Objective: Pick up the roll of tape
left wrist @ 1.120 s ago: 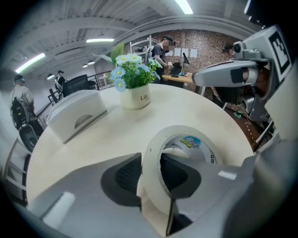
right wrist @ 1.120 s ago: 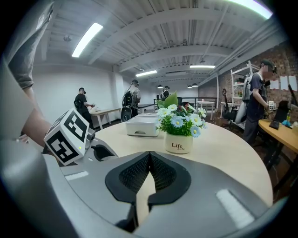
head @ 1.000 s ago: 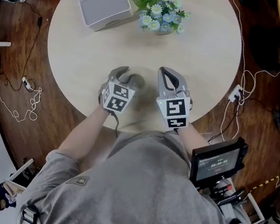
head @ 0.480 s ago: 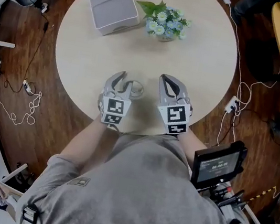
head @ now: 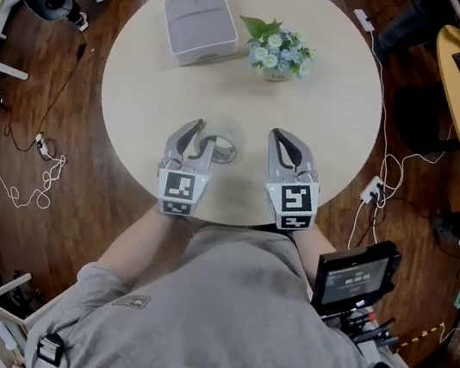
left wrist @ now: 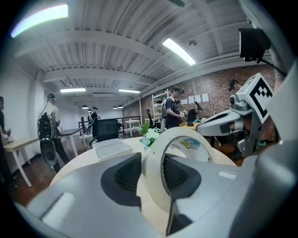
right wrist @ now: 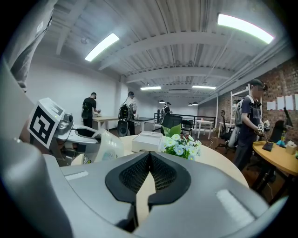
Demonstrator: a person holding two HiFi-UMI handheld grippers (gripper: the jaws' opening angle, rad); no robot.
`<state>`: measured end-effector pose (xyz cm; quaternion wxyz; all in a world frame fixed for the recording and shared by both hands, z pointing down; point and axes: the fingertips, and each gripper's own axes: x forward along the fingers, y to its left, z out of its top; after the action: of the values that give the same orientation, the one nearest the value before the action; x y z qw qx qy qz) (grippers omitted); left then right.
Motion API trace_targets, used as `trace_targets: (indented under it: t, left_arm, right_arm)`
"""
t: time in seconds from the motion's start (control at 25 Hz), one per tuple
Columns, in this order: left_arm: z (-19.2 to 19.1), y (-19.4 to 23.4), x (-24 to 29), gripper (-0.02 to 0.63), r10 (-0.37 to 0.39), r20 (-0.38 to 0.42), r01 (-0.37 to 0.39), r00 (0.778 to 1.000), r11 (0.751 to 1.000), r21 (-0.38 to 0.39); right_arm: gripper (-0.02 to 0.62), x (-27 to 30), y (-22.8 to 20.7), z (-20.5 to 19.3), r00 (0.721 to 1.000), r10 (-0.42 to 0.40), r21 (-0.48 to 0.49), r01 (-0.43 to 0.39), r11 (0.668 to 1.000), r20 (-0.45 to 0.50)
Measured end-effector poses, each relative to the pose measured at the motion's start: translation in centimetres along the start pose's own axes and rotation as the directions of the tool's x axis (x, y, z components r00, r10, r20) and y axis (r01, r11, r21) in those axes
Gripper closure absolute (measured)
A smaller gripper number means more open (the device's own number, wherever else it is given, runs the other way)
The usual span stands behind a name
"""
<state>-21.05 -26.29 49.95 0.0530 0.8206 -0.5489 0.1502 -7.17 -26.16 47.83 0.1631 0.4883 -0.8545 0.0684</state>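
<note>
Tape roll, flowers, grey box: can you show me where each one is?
tape roll (left wrist: 151,181), left gripper view, on its cream rim
flowers (head: 280,53), head view, middle of the blossoms
grey box (head: 201,24), head view, middle of its lid

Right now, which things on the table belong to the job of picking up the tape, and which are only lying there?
Job: roll of tape; left gripper, shut on its wall.
Only lying there: grey box; blue flowers. The right gripper is shut and empty.
</note>
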Motion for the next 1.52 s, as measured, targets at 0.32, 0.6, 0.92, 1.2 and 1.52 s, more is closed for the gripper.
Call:
trace_targets:
  t: [0.32, 0.6, 0.92, 1.2, 1.52]
  left_arm:
    - [3.8, -0.8, -2.8, 0.492, 0.114, 0.086, -0.111, 0.990, 0.993, -0.037]
    - [4.8, -4.6, -6.5, 0.492, 0.229, 0.134, -0.221, 0.964, 0.972, -0.075]
    - [5.7, -10.1, -10.4, 0.492, 0.303, 0.137, -0.292, 0.943, 0.951, -0.098]
    - [6.1, -12.9, -13.7, 0.492, 0.336, 0.146, -0.322, 0.931, 0.940, -0.112]
    - [7.0, -14.1, -15.6, 0.492, 0.328, 0.183, -0.308, 0.927, 0.943, -0.130]
  right_arm:
    - [0.581, -1.8, -0.4, 2.5, 0.994, 0.060, -0.034, -0.057, 0.998, 0.087]
    - [0.581, -5.7, -1.5, 3.3, 0.975, 0.149, -0.063, -0.141, 0.988, 0.167]
    - [0.580, -11.4, -2.5, 2.4, 0.954, 0.215, -0.073, -0.204, 0.976, 0.211]
    - [0.581, -15.1, -2.1, 2.2, 0.941, 0.241, -0.076, -0.229, 0.970, 0.237]
    - [0.581, -17.6, -1.5, 3.1, 0.936, 0.240, -0.100, -0.221, 0.970, 0.257]
